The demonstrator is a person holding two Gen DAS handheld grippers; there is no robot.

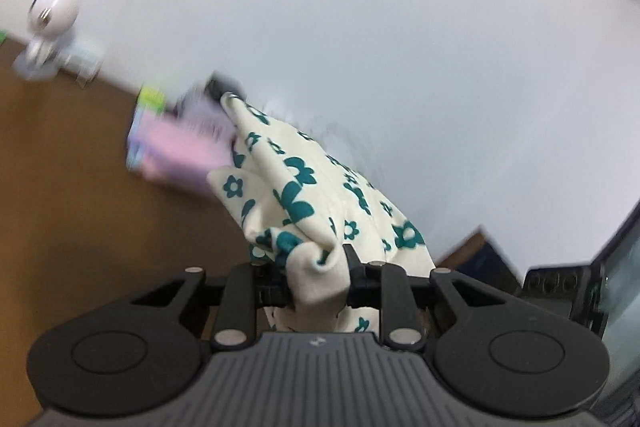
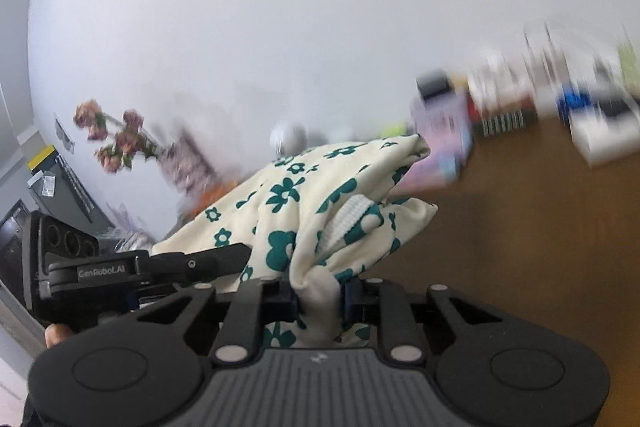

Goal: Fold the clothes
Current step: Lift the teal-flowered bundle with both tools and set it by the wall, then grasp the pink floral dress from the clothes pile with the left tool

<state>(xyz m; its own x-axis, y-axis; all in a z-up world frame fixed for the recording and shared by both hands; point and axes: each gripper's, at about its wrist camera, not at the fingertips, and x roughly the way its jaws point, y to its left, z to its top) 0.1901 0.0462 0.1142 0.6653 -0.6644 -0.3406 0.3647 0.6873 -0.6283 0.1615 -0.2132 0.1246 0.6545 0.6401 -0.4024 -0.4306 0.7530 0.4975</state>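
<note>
Both grippers, left gripper (image 1: 316, 283) and right gripper (image 2: 318, 301), pinch the floral garment (image 1: 320, 195).
I judge it soft, light, droopy; I'd grip hems or corners.

Ahead of my left gripper, the brown tabletop (image 1: 72, 187) lies open at the lower left. The pink folded stack (image 1: 180, 147) blocks mid-frame and a white camera (image 1: 50, 15) stands upper left. In my right view, blurred boxes, I think (image 2: 560, 99), crowd the upper right; the tabletop below them is free.
</note>
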